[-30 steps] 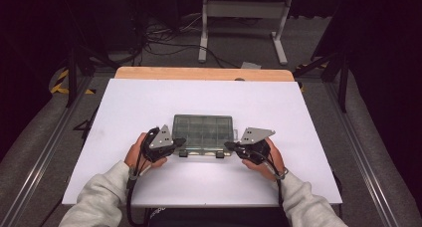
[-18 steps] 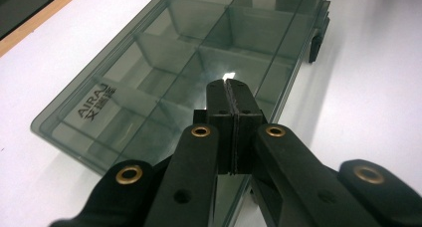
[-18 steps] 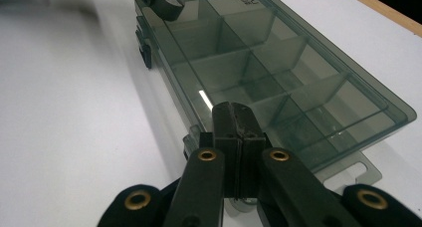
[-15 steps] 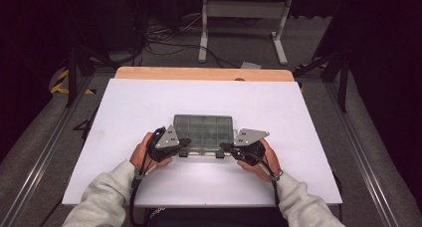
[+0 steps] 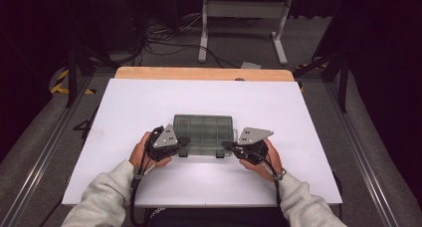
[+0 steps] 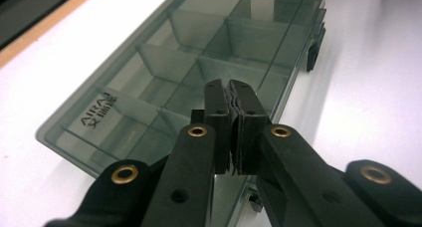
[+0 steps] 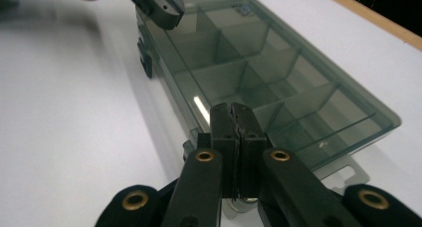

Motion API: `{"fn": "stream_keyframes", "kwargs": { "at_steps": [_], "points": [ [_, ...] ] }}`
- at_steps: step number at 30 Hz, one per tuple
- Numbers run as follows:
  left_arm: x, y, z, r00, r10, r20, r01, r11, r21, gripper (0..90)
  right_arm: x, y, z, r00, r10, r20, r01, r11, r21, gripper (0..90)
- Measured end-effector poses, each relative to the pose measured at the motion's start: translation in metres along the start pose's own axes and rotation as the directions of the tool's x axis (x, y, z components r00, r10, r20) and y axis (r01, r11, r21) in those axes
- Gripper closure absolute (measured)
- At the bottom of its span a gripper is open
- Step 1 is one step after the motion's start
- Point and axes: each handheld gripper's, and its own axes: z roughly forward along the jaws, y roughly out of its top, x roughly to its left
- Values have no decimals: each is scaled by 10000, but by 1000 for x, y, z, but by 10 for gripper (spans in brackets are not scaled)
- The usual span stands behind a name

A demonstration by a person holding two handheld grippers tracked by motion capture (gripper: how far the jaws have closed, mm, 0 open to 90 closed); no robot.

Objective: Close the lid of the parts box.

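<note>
While the box [image 5: 203,132] lies lid down near the counter's [image 5: 124,112] front edge, the left gripper [image 5: 183,141] and right gripper [image 5: 226,146] bear on its near corners, fingers clenched empty; probably to work its latches [image 5: 218,155].

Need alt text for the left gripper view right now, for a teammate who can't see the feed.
The left gripper, its two black jaws pressed together, sits over the near front edge of a closed, smoky translucent compartment box lying flat on the white table. Dividers show through the lid, the visible compartments look empty, and one black latch shows on the box's front side farther off.
</note>
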Motion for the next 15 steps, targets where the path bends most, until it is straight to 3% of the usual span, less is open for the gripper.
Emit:
{"fn": "stream_keyframes", "kwargs": {
  "at_steps": [8,15],
  "points": [
    [5,2,-17,9991,-160,-397,132,9973,-719,817,-8,3,-19,9986,134,515,-107,9985,-530,862],
    [9,0,-30,9956,-356,-865,266,9944,-1024,760,-13,2,-31,9957,202,909,-137,9973,-720,838]
  ]
}}
